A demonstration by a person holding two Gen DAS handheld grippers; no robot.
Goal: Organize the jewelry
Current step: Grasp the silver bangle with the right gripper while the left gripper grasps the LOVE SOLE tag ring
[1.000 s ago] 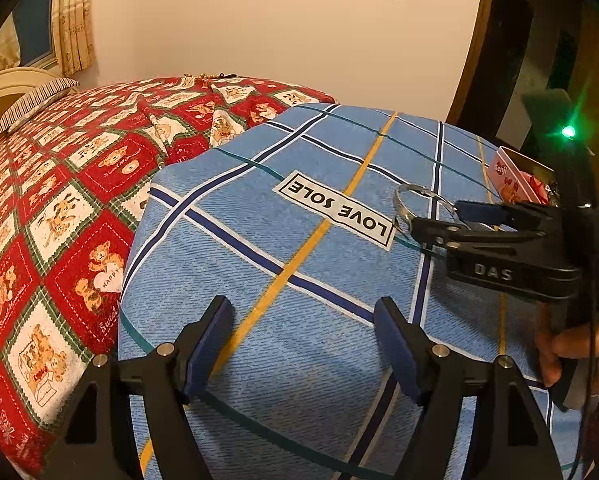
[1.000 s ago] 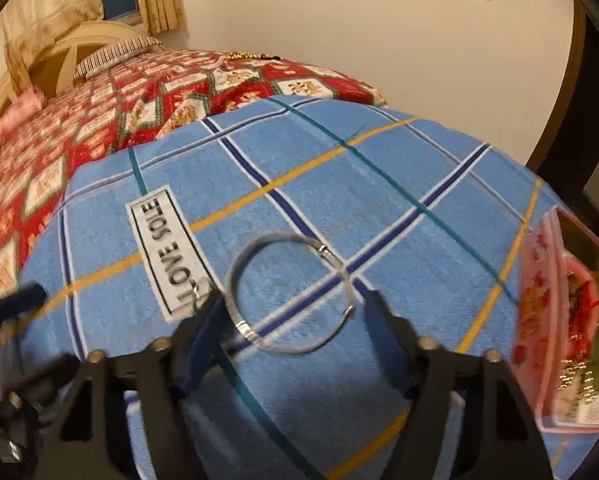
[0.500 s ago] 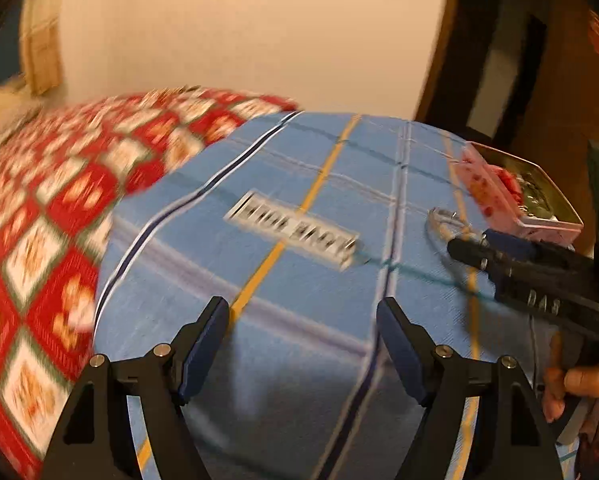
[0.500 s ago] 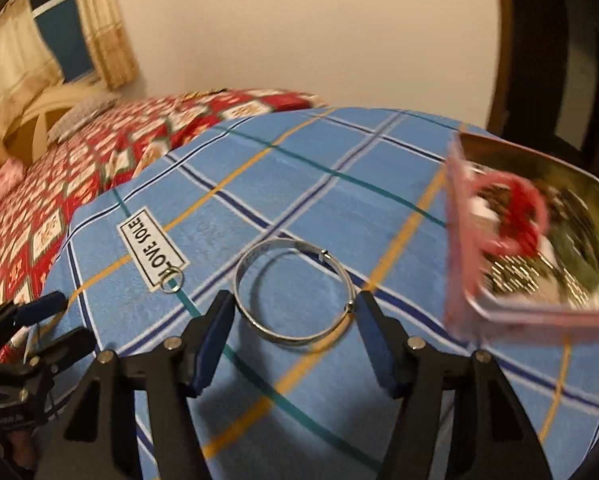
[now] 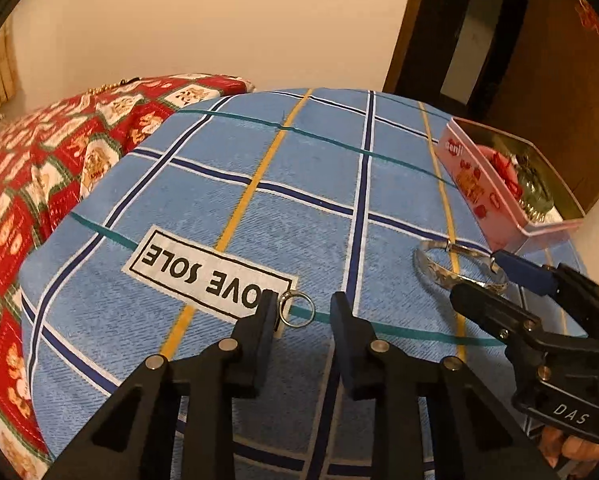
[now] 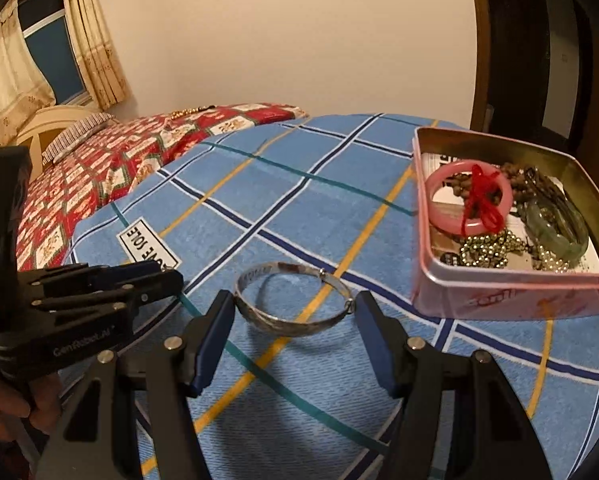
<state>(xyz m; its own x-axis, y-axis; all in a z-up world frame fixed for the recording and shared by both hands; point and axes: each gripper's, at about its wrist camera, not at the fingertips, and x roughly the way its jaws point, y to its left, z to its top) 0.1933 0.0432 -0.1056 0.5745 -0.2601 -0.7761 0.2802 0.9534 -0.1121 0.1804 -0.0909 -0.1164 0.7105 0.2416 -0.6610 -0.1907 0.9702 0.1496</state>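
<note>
Silver bangle (image 6: 295, 300) lies flat on the bed between the right gripper's (image 6: 295, 320) spread fingers, both sides near the pads. Left gripper (image 5: 304, 312), also released, straddles a small ring (image 5: 297, 309) beside its left finger. Ahead-right of the bangle sits the tin (image 6: 499, 300).

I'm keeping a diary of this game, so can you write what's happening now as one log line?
left gripper: open around small ring | right gripper: open around silver bangle | pink tin: open, holds jewelry | blue towel
</note>
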